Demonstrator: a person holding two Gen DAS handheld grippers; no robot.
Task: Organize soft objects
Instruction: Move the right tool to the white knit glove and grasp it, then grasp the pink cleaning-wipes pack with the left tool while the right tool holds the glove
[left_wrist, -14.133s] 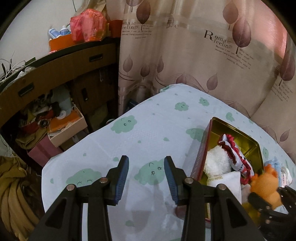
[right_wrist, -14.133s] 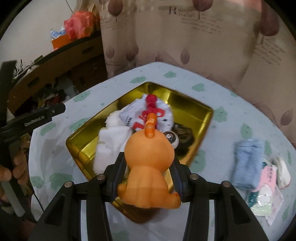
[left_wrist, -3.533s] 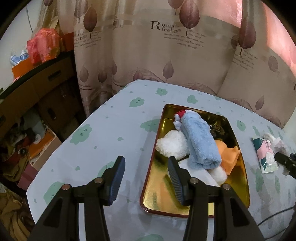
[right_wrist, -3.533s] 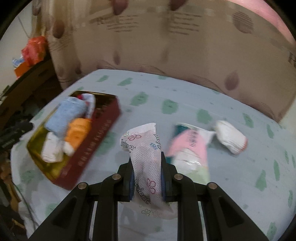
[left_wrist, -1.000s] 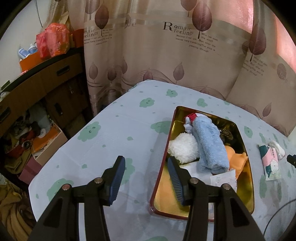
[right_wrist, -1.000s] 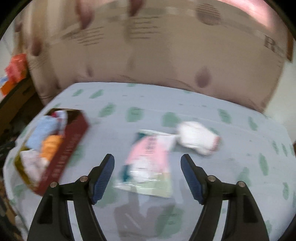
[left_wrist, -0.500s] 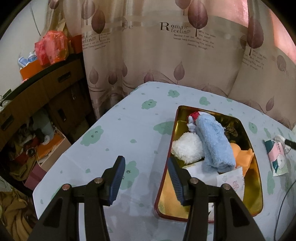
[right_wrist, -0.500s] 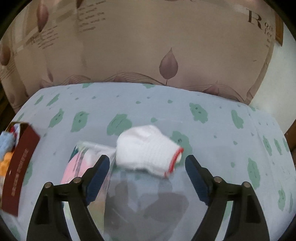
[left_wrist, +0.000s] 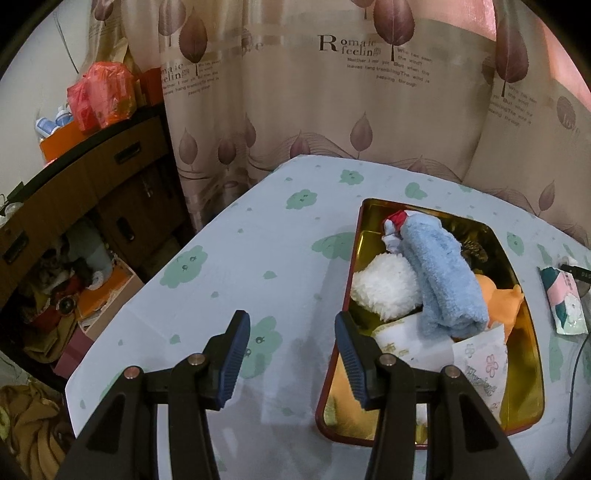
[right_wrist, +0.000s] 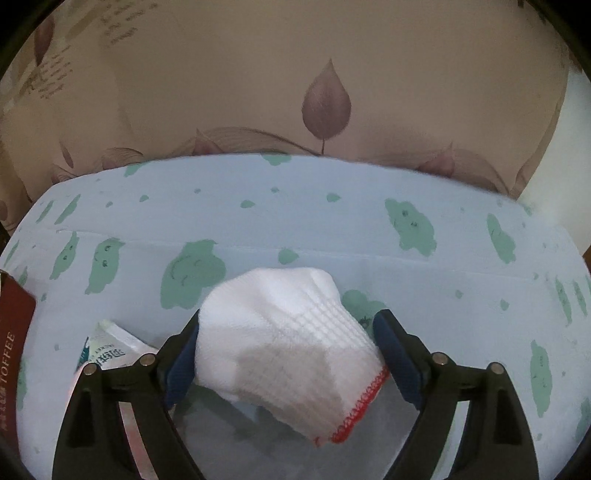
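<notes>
The right tool (right_wrist: 284, 354) has just been closing around the white glove (right_wrist: 284, 332), not yet pinching; squeeze its middle. Left tool (left_wrist: 291, 354) waits half-open, empty.

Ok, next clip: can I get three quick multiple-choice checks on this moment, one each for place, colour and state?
1. Where is the white glove?
A. On the floor
B. On the tablecloth, between the fingers of the right gripper
C. On a chair

2. What colour is the glove's hem?
A. Green
B. Black
C. Red

3. How is the left gripper?
A. Open, with nothing between its fingers
B. Shut tight
C. Shut on a bottle

Answers:
1. B: the right wrist view shows the glove on the cloth with a finger at each side. The jaws have just been closing with the glove between them, and whether they press it yet is unclear.
2. C: red stitching runs along its edge.
3. A: only bare cloth shows between its fingers.
</notes>
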